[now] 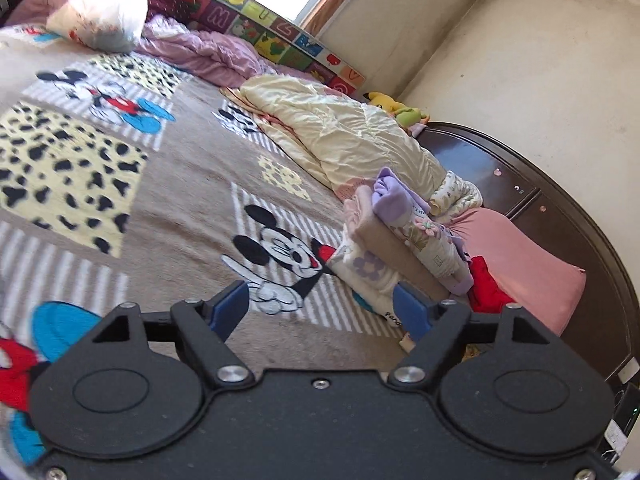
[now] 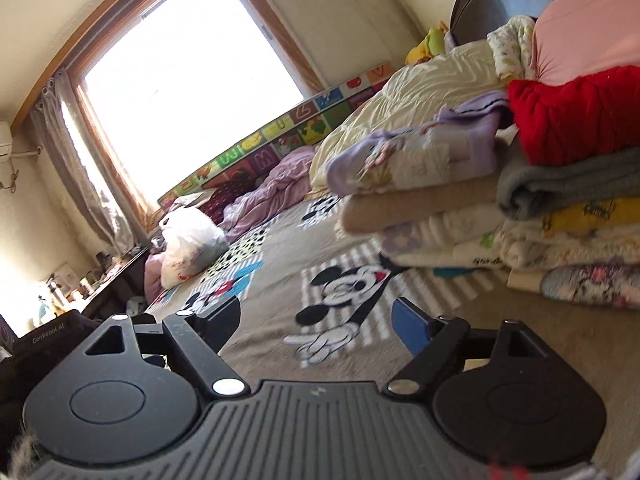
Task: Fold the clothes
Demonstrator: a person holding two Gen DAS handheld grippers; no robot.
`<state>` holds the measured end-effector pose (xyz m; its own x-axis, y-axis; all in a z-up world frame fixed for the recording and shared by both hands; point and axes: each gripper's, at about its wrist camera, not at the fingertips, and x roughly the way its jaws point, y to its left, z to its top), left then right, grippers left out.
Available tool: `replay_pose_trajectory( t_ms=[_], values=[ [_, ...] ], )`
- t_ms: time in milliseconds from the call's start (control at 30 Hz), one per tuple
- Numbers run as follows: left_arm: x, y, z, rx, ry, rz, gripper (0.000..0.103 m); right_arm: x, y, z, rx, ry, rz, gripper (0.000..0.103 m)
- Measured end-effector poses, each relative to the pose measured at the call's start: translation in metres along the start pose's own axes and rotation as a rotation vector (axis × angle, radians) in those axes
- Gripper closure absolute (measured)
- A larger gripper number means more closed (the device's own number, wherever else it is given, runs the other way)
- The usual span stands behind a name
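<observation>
Folded clothes lie in a stack [image 1: 404, 240] on the cartoon-print blanket [image 1: 168, 168] near the headboard, with a lilac garment on top. My left gripper [image 1: 322, 308] hovers open just in front of that stack, nothing between its blue pads. In the right wrist view the same stack [image 2: 420, 184] sits at right beside a second pile topped by a red knit [image 2: 572, 116] and a grey garment [image 2: 568, 184]. My right gripper [image 2: 320, 326] is open and empty over the blanket [image 2: 280, 248], short of the piles.
A cream quilt [image 1: 352, 140] and a pink quilt [image 1: 204, 54] are bunched along the wall side. A white plastic bag [image 1: 108, 16] lies at the far end. A pink pillow [image 1: 520, 260] leans on the dark headboard [image 1: 500, 176]. A window [image 2: 188, 76] lights the room.
</observation>
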<state>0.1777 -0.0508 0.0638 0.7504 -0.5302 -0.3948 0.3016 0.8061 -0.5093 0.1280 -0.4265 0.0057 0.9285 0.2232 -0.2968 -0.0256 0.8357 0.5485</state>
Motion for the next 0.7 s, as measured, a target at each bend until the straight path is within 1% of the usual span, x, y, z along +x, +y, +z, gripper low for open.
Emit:
replay_pose_trajectory(
  t_ms=[67,133,167,200,233,267,300,333,400,433,567,700],
  values=[
    [-0.055,-0.003,0.007,0.069,-0.056,0.078,0.018,-0.014,0.031,-0.013,-0.01,0.056,0.047,0.012],
    [-0.104,-0.01,0.007,0.126,-0.12,0.151,0.012,-0.031,0.064,-0.02,-0.028,0.078,0.108,0.009],
    [-0.128,-0.014,0.007,0.153,-0.153,0.188,0.009,-0.037,0.077,-0.021,-0.029,0.085,0.131,0.004],
    [-0.146,-0.016,0.002,0.172,-0.18,0.231,0.002,-0.046,0.097,-0.022,-0.039,0.095,0.159,0.003],
    [-0.16,-0.018,-0.006,0.184,-0.203,0.282,0.0,-0.051,0.111,-0.024,-0.061,0.096,0.171,0.0],
    [-0.168,-0.018,-0.016,0.198,-0.212,0.328,0.0,-0.055,0.131,-0.027,-0.112,0.1,0.163,0.0],
    [-0.17,-0.018,-0.027,0.213,-0.208,0.37,0.0,-0.06,0.15,-0.03,-0.164,0.104,0.154,0.0],
    [-0.173,-0.018,-0.038,0.228,-0.205,0.411,0.0,-0.061,0.162,-0.034,-0.189,0.117,0.147,0.0],
    [-0.173,-0.013,-0.065,0.225,-0.19,0.472,0.0,-0.062,0.176,-0.046,-0.189,0.164,0.128,0.0],
    [-0.172,-0.011,-0.076,0.221,-0.182,0.491,0.0,-0.062,0.18,-0.053,-0.193,0.19,0.117,0.0],
    [-0.162,-0.005,-0.112,0.222,-0.127,0.532,0.0,-0.07,0.19,-0.082,-0.231,0.248,0.071,0.0],
    [-0.154,-0.007,-0.13,0.259,-0.084,0.554,0.0,-0.082,0.192,-0.104,-0.257,0.28,0.024,0.0]
  ],
)
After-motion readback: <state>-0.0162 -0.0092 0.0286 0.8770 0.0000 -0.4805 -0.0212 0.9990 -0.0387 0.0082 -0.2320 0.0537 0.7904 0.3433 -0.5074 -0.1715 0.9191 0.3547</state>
